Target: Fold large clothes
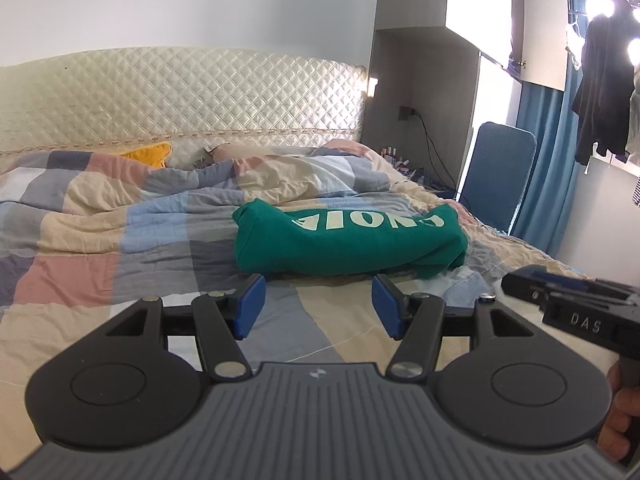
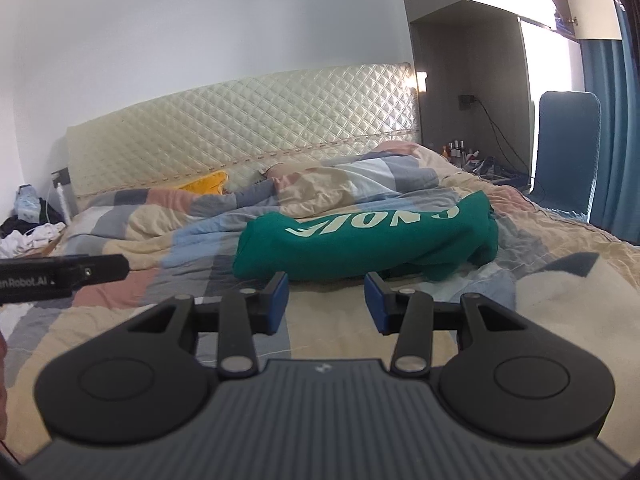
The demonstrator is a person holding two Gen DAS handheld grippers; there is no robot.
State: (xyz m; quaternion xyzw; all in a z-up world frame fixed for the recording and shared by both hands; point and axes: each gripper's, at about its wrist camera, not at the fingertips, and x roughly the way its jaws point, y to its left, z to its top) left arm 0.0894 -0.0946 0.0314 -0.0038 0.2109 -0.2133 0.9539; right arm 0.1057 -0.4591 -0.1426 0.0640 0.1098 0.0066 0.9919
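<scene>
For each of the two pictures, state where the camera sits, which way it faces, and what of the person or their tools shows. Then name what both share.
Left wrist view: on the left claw, facing the headboard across the bed; open jaws, the right claw's body and a hand at right.
Right wrist view: on the right claw, same heading; open jaws, the left claw's tip at left.
Shared: green folded garment on the checked quilt, blue chair.

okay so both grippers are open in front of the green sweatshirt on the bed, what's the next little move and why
Probably ease both forward to the near edge of the green sweatshirt. It lies bunched on the checked quilt, and the left gripper and right gripper are open, empty and just short of it, so neither can pinch cloth yet.
</scene>
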